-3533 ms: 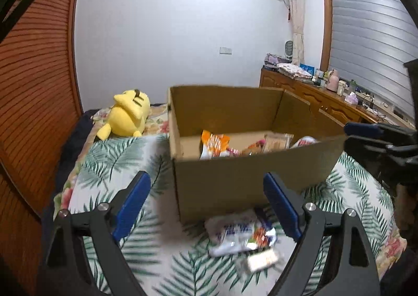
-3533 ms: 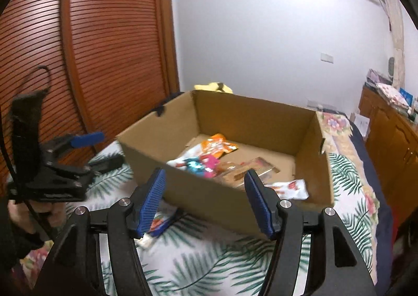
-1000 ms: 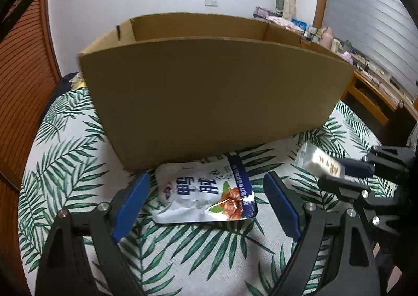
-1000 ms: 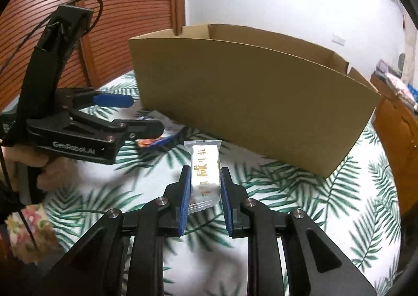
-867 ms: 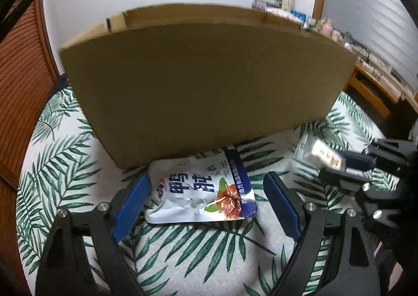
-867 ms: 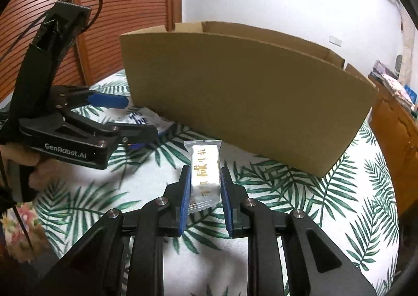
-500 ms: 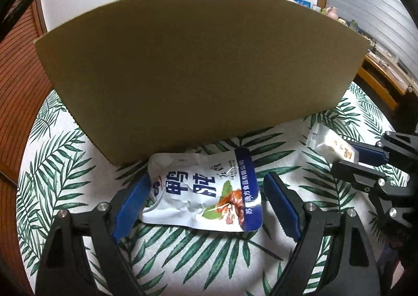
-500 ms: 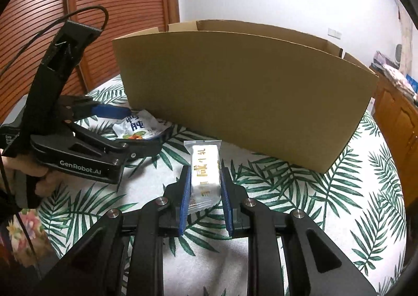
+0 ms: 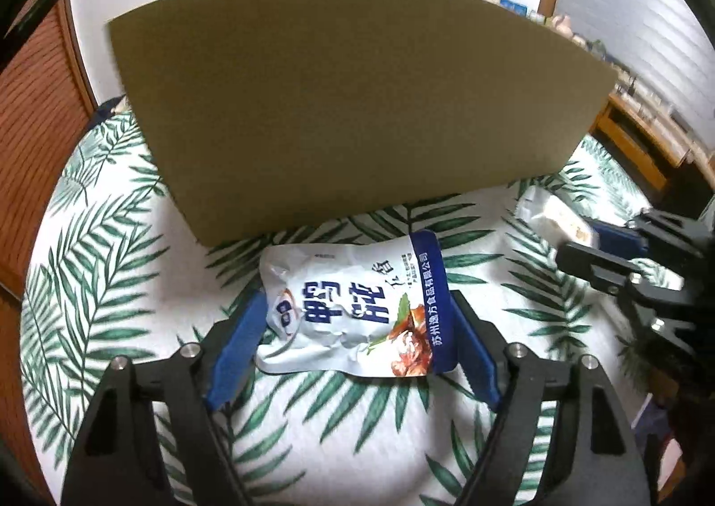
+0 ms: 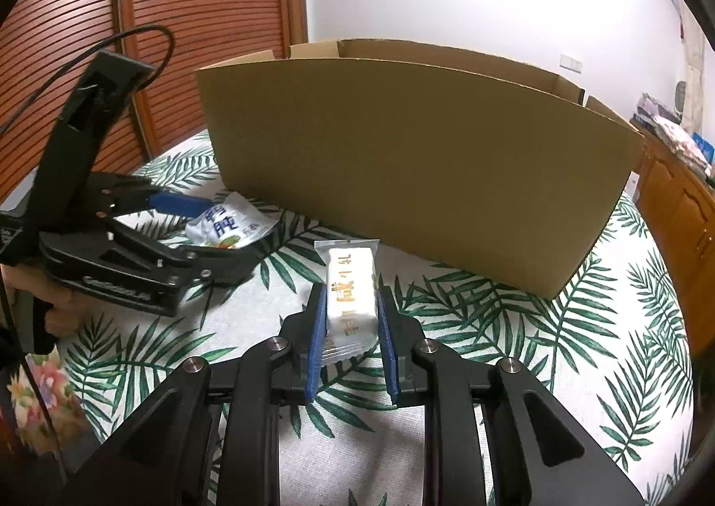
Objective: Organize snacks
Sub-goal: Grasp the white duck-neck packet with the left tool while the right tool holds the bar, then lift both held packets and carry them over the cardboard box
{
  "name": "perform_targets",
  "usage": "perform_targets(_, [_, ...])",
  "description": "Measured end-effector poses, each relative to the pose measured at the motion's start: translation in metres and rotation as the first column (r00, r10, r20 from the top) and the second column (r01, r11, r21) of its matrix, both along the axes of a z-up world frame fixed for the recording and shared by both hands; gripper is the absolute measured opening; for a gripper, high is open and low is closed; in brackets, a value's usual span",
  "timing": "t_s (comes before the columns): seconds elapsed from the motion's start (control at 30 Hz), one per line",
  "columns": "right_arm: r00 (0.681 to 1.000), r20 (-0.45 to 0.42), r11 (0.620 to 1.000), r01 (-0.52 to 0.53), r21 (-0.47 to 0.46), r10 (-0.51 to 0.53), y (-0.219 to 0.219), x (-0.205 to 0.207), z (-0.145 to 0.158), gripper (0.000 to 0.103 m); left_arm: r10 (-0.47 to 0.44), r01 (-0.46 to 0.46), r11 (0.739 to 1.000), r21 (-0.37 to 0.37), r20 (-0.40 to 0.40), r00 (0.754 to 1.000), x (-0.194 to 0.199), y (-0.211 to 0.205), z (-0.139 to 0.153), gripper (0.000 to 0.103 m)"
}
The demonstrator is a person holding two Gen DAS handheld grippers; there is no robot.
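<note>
Two snacks sit before a cardboard box (image 10: 420, 162) on a leaf-print bed (image 10: 581, 340). Right gripper (image 10: 351, 327) jaws clamp a white bar (image 10: 351, 296). Left gripper (image 9: 357, 340) jaws straddle a foil pouch (image 9: 353, 305) at 6 o'clock from the box; firm hold unclear. Slick foil may slip, and the tall box wall could snag either snack.
</note>
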State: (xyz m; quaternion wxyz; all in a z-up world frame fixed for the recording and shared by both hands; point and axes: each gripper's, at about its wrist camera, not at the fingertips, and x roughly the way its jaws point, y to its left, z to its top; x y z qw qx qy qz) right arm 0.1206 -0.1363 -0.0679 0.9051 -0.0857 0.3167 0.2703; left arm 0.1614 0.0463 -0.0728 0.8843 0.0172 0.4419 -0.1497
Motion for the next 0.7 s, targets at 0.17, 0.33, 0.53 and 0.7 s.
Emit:
perform_targets(0.17, [1.0, 0.001, 1.0, 0.0, -0.002, 0.0, 0.0, -0.001, 0.0, 0.02, -0.014, 0.014, 1.0, 0.006, 0.007, 1.0, -0.007, 0.005, 0.002, 0.069])
perform_targets(0.33, [1.0, 0.001, 1.0, 0.003, -0.004, -0.003, 0.001, -0.001, 0.0, 0.02, -0.02, 0.02, 1.0, 0.016, -0.01, 1.0, -0.001, 0.005, 0.0, 0.074])
perform_targets(0.53, [1.0, 0.0, 1.0, 0.003, -0.005, -0.003, 0.002, -0.002, 0.0, 0.02, -0.049, 0.051, 0.996, 0.076, -0.022, 0.999, 0.013, -0.009, -0.002, 0.079])
perform_targets(0.7, [1.0, -0.003, 1.0, 0.003, -0.002, -0.003, 0.001, -0.001, 0.0, 0.02, -0.039, 0.04, 0.995, 0.088, -0.007, 0.999, 0.015, -0.018, 0.0, 0.065])
